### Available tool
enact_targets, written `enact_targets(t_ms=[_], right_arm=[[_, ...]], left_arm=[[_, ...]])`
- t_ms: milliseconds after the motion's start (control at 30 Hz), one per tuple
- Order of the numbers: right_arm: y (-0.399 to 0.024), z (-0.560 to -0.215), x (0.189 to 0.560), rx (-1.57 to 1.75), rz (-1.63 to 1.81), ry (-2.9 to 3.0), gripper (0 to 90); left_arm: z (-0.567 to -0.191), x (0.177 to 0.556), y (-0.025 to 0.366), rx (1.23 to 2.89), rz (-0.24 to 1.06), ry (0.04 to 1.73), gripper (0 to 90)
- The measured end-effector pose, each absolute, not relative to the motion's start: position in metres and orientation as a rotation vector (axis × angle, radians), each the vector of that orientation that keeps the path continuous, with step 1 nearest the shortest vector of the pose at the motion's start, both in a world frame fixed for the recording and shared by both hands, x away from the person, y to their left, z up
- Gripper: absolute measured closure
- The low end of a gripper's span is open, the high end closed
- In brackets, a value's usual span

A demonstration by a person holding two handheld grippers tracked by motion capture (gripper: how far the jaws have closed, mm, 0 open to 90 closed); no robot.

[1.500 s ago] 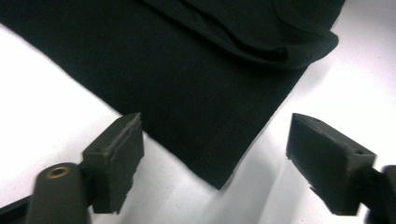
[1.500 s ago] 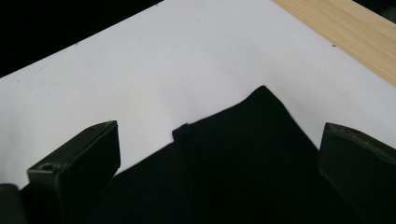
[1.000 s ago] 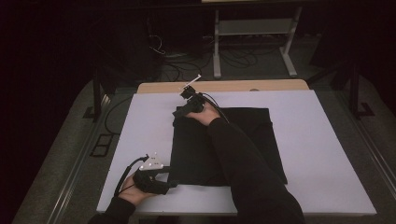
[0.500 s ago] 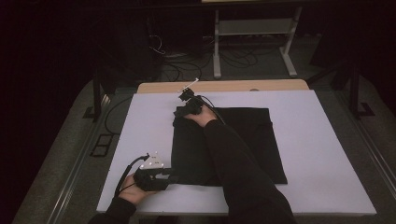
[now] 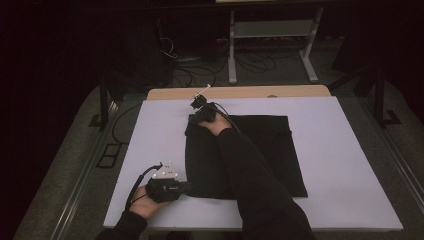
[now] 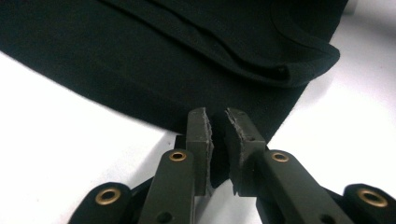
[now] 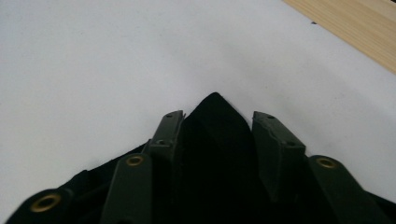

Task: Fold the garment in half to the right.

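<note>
Black cloth (image 5: 260, 150) lies flat mid-worktop, apparently already folded once, left gripper (image 6: 218, 125) pinching its near-left corner with jaws nearly closed on fabric, right gripper (image 7: 215, 126) at far-left corner, jaws apart around a cloth peak, so another fold likely remains.

Behind the counter (image 5: 350, 165) (white-topped, with a bare wooden strip along its far edge) stands a pale metal stand (image 5: 272, 35), with loose cables (image 5: 200, 62) on the floor beside it.
</note>
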State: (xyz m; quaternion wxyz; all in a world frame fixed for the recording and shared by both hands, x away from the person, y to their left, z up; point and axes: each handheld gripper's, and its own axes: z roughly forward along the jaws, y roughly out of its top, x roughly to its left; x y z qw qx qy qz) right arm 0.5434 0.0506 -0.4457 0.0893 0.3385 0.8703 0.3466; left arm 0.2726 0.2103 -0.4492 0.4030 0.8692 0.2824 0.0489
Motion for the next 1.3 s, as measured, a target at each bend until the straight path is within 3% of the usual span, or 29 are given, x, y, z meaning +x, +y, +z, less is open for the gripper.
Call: enact_targets(t_ms=[300, 1300], right_arm=[[0.053, -0.442, 0.542, 1.018, 1.023, 2.598, 81.9], [0.008, -0.392, 0.519, 0.979, 1.162, 2.592, 84.1]], left_arm=[[-0.448, 0.275, 0.205, 2.198, 0.120, 0.727, 84.2], [-0.420, 0.272, 0.207, 2.103, 0.164, 0.687, 85.1]])
